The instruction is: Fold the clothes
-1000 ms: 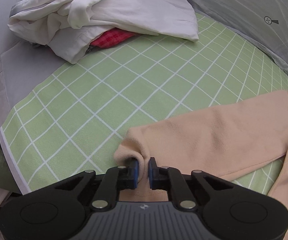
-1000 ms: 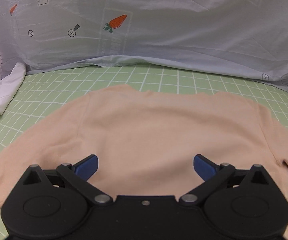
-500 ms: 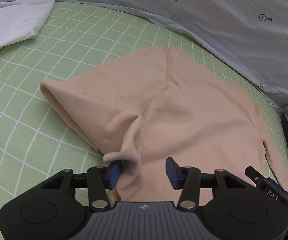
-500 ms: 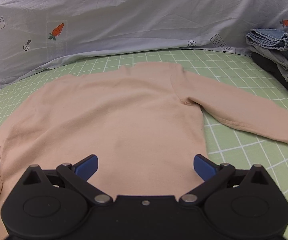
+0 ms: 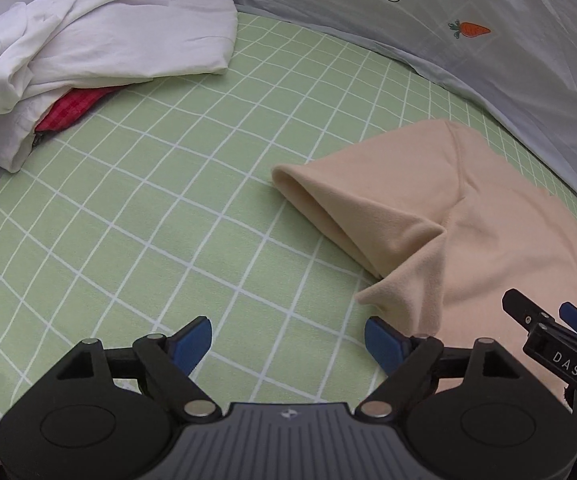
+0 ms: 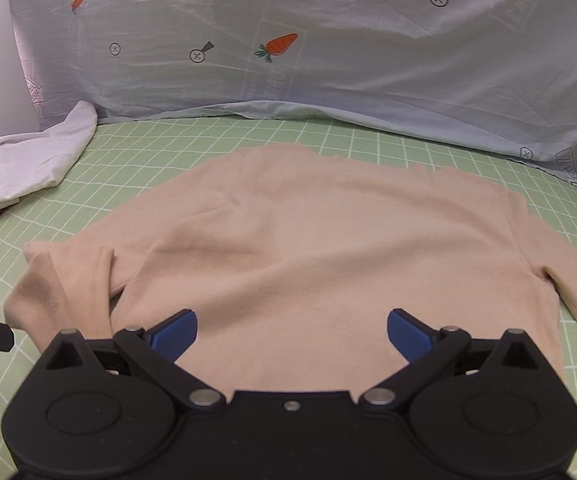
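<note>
Released, the sleeve [image 5: 368, 216] lies folded; left gripper [image 5: 288, 340] jaws just opened wide, right gripper [image 6: 292, 330] jaws wide.

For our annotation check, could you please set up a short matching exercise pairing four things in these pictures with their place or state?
Things:
1. peach sweater
2. white garment
3. red checked cloth
4. left gripper

Places or states:
A. tucked partly under the white pile
B. open, nothing between its jaws, which have just been opening
C. spread on the green grid sheet, one sleeve folded over the body
D. crumpled in a heap at the sheet's far left

Pairs: 1-C, 2-D, 3-A, 4-B
</note>
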`<action>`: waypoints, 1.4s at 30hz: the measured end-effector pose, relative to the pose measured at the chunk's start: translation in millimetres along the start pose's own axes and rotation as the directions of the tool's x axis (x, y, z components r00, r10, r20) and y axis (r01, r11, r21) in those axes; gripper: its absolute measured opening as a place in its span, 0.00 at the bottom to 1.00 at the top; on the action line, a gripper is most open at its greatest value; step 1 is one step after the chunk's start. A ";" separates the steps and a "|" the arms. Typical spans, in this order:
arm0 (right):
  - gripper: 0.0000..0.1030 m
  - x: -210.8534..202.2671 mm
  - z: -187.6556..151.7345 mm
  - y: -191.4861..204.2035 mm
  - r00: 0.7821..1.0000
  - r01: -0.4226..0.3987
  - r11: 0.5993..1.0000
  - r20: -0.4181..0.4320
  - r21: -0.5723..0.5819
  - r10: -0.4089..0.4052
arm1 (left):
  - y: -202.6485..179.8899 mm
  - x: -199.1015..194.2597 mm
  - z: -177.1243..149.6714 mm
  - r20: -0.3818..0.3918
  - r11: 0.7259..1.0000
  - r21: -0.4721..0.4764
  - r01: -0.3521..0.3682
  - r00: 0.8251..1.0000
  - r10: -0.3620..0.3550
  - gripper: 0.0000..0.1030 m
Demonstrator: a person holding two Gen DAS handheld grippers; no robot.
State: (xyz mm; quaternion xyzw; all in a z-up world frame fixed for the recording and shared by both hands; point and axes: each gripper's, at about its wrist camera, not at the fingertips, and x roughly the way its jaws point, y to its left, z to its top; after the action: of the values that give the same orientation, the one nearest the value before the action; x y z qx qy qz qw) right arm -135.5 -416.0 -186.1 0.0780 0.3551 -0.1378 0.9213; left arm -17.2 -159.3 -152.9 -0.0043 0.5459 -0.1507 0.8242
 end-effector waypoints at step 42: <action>0.12 -64.0 7.4 -100.6 0.979 0.104 0.885 0.112 0.454 -0.172 | -27.3 5.6 -1.2 -0.018 0.980 0.180 0.083 0.997 -0.081 0.82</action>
State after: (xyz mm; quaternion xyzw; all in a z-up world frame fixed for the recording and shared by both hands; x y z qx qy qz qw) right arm -207.3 -500.6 -142.0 0.2511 0.2489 -0.2861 0.8906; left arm -22.9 -186.7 -153.7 0.0487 0.5337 -0.2333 0.8114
